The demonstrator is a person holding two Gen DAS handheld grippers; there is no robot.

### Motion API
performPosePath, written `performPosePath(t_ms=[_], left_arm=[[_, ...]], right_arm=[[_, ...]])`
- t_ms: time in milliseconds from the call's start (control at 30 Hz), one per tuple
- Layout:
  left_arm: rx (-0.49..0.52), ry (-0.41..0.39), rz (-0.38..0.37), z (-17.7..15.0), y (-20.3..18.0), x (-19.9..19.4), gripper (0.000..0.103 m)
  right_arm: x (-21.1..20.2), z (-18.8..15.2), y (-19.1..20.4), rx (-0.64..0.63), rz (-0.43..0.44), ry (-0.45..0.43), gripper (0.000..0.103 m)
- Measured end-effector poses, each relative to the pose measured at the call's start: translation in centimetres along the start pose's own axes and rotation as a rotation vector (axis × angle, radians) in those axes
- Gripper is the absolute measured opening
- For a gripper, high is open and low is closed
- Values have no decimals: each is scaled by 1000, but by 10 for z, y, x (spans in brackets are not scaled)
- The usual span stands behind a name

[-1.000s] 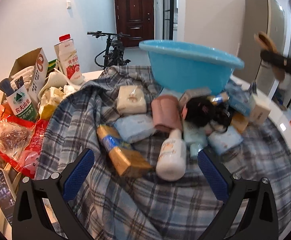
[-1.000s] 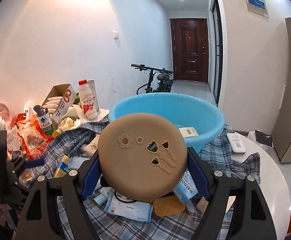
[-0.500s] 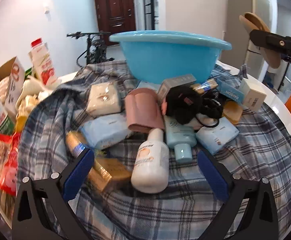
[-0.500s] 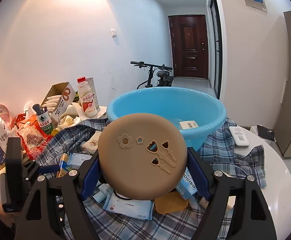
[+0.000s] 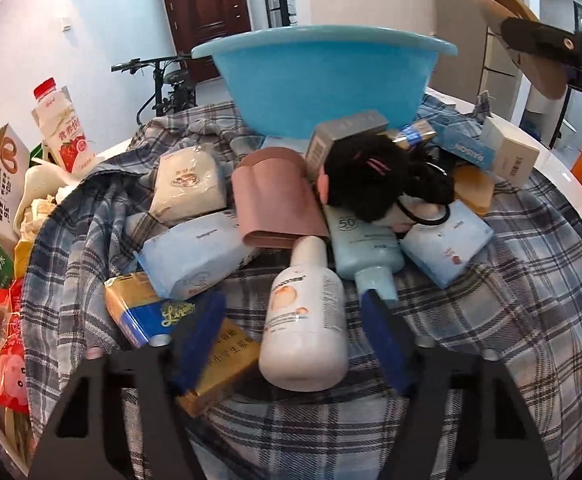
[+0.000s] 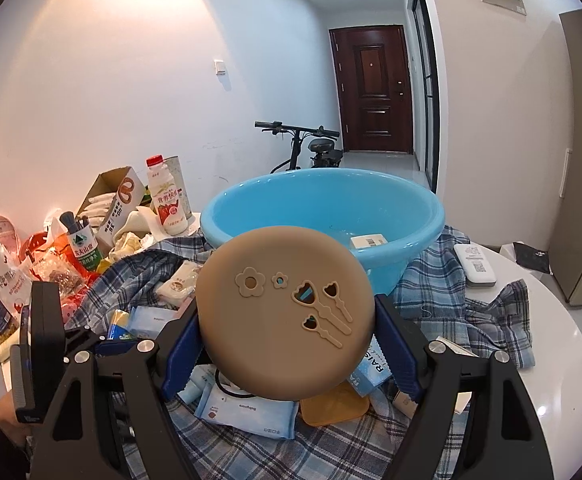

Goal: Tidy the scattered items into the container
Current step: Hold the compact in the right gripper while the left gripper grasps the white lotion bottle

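step: carry | right gripper point(image 6: 287, 344) clamps tan disc point(image 6: 285, 314) | left gripper point(image 5: 295, 332) jaws wide around white bottle point(image 5: 305, 320), not gripping | next: drop disc in blue basin point(image 6: 323, 208)

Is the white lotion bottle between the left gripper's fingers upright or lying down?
Lying down: the white lotion bottle rests on its side on the plaid cloth, cap toward the basin.

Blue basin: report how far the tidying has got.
Done: only one small barcoded box shows inside the blue basin. In hand: the right gripper clamps a tan round case in front of the basin; the left gripper, open, straddles the white bottle. Left: most toiletries lie on the plaid cloth.
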State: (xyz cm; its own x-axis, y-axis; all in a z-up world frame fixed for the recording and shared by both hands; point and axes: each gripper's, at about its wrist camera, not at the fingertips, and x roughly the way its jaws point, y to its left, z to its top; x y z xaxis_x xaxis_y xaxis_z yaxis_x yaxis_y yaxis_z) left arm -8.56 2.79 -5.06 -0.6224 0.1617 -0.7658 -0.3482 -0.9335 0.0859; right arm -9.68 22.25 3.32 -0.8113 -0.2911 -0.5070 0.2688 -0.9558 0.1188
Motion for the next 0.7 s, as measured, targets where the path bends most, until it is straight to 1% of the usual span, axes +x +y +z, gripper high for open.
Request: performPosePath(t_ms=[67, 200, 233, 267, 300, 333, 367, 400, 700], left_arm=[[-2, 19, -4, -1, 0, 4, 64], [22, 22, 12, -3, -6, 7, 63], [25, 23, 11, -4, -7, 7, 61], [24, 29, 3, -3, -6, 9, 51], [22, 38, 0, -3, -6, 11, 45], [29, 31, 17, -4, -7, 11, 44], [34, 30, 19, -4, -7, 11, 40], [37, 30, 19, -4, -8, 10, 39], [19, 22, 18, -1, -8, 6, 38]], right_arm=[[1, -1, 1, -1, 2, 3, 81], [1, -1, 2, -1, 1, 1, 81], [1, -1, 2, -2, -1, 2, 81], [1, -1, 2, -2, -2, 2, 81], [1, -1, 2, -2, -4, 1, 81], [0, -1, 2, -1, -4, 1, 81], [0, -1, 2, 0, -5, 1, 81], [0, -2, 2, 1, -6, 1, 81], [0, -3, 6, -16, -20, 6, 82]])
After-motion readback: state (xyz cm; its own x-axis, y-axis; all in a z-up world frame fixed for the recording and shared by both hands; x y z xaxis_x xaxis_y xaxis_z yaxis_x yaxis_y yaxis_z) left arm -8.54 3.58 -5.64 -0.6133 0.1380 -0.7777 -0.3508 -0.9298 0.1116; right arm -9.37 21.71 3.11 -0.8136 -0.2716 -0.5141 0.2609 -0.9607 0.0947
